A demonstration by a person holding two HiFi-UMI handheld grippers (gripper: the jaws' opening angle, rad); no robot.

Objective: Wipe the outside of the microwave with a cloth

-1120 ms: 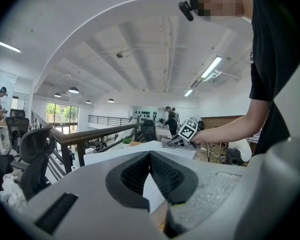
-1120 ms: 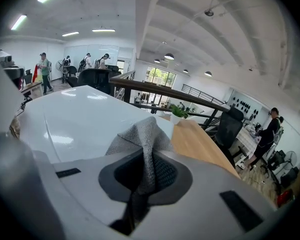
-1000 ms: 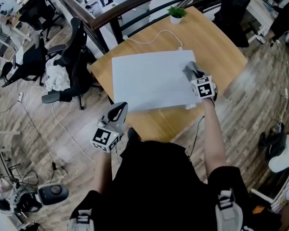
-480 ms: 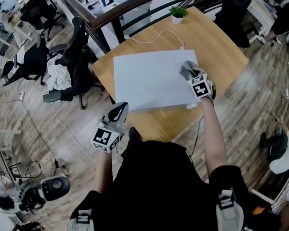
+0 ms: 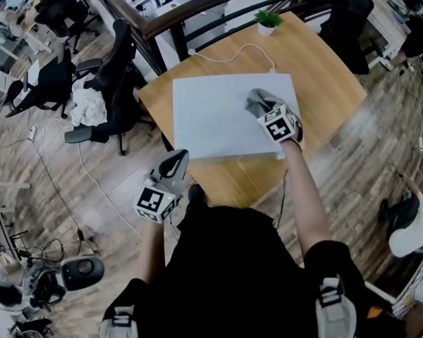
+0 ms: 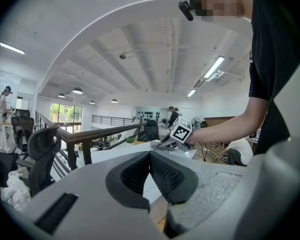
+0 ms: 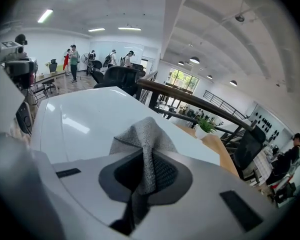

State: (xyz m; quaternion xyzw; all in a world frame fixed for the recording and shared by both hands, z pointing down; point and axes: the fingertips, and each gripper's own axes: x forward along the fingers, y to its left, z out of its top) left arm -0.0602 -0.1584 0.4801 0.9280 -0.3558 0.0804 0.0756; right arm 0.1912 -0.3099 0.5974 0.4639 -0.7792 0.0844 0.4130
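My right gripper [image 5: 266, 113] is clamped on a crumpled grey woven cloth [image 7: 144, 136]. The fabric is pinched between both jaws and bunches up ahead of them. I see the cloth pressed on the flat top of the white box-shaped microwave [image 5: 215, 115], close to its right edge. That top looks smooth and glossy, and ceiling lights reflect in it. The microwave stands mid-way across the light wooden table [image 5: 324, 69]. My left gripper [image 5: 173, 162] hangs just off the table's near edge, its jaws closed together on nothing.
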